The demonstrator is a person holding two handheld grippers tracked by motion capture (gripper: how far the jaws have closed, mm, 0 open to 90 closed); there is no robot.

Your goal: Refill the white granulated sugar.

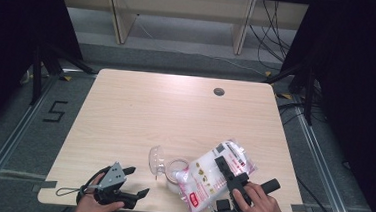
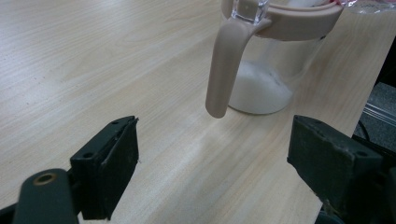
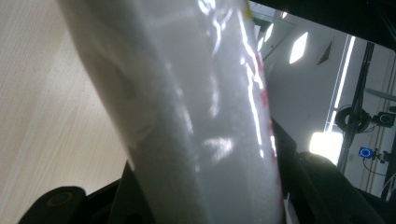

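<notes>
Right gripper [image 1: 229, 173] is clamped on a plastic bag [image 1: 210, 175] of white granules, jaws pressed into its middle, the bag tilted so its lower end hangs over the mouth of a clear jar [image 1: 175, 171] just to the gripper's left. The bag's long axis runs from the gripper's far right down toward the jar, so pouring depends on keeping that low corner above the rim. A small heap of white powder already sits in the jar's bottom [image 2: 258, 88]. Left gripper [image 1: 129, 181] rests with jaws spread wide, holding nothing, and the jar's beige handle [image 2: 224, 70] lies straight ahead of it, close, and upright. Pale wooden worktop [image 1: 150, 113] beyond both grippers is bare; dark curtains flank the room.
</notes>
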